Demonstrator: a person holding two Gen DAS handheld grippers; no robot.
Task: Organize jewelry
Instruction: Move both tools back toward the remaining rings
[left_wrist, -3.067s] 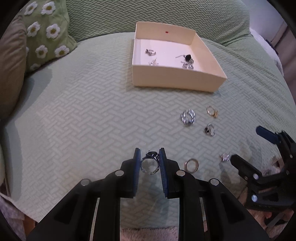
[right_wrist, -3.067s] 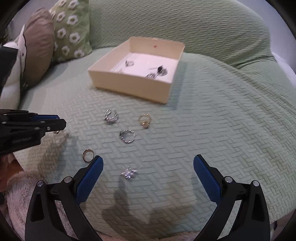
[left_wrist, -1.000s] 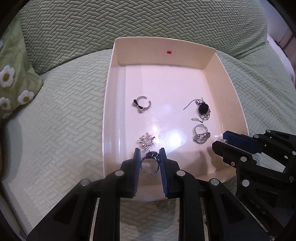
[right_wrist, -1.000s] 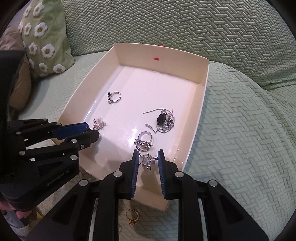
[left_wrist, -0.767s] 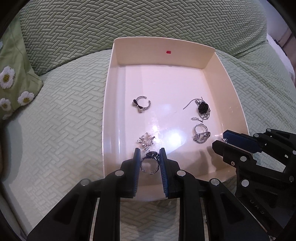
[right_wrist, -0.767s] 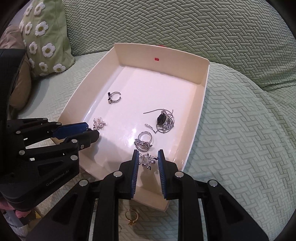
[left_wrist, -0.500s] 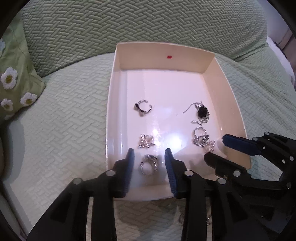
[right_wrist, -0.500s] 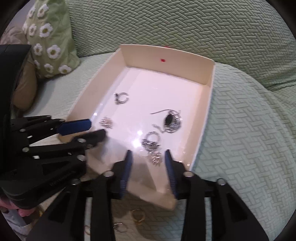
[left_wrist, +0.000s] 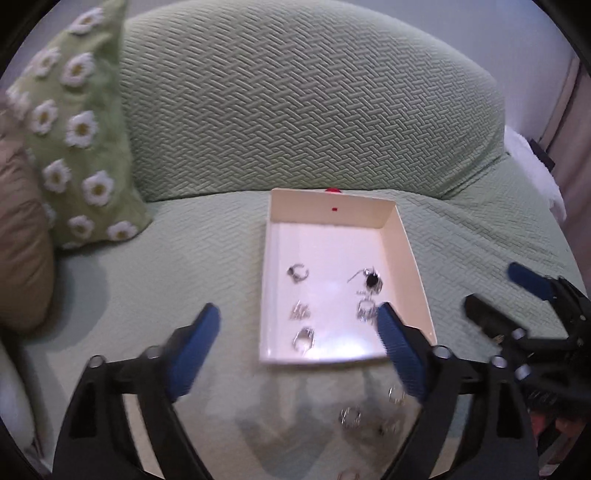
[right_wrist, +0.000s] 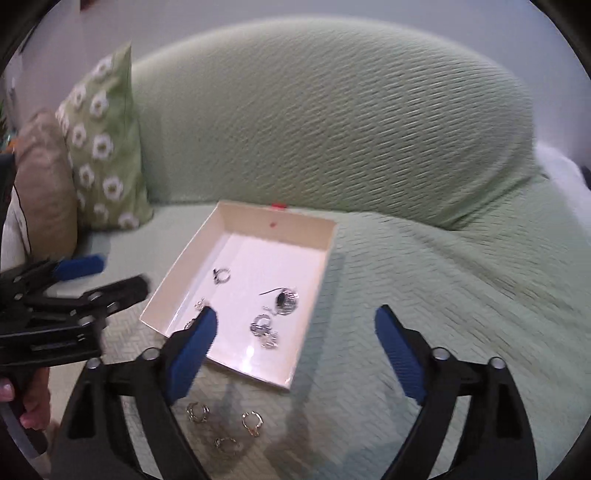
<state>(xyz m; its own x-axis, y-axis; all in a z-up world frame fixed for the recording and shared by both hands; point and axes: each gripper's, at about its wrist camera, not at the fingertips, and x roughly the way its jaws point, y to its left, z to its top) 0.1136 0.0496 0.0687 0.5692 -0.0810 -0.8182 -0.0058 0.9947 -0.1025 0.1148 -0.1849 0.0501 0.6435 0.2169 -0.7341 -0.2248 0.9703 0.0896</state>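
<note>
A cream box (left_wrist: 404, 243) (right_wrist: 317, 266) sits on the green sofa seat with several rings and earrings inside. The ring with a dark stone (left_wrist: 303, 338) lies near the box's front wall. A flower-shaped piece (right_wrist: 269, 338) lies beside a silver ring (right_wrist: 261, 322). My left gripper (left_wrist: 297, 354) hovers above the box's near end, its jaws opening wide with nothing between them. My right gripper (right_wrist: 295, 354) is likewise high over the near corner, jaws opening, empty. Loose rings (left_wrist: 350, 417) (right_wrist: 197, 411) lie on the seat in front of the box.
A daisy-print green cushion (left_wrist: 74, 147) (right_wrist: 107, 147) and a tan cushion (left_wrist: 18, 240) lean at the left. The sofa back (left_wrist: 295, 110) rises behind the box. A gold ring (right_wrist: 252, 422) lies on the seat. A hand (right_wrist: 29, 398) holds the left gripper's handle.
Both grippers opened and let go of their pieces, which now lie in the box. Both have risen and pulled back, so the box looks smaller and farther.
</note>
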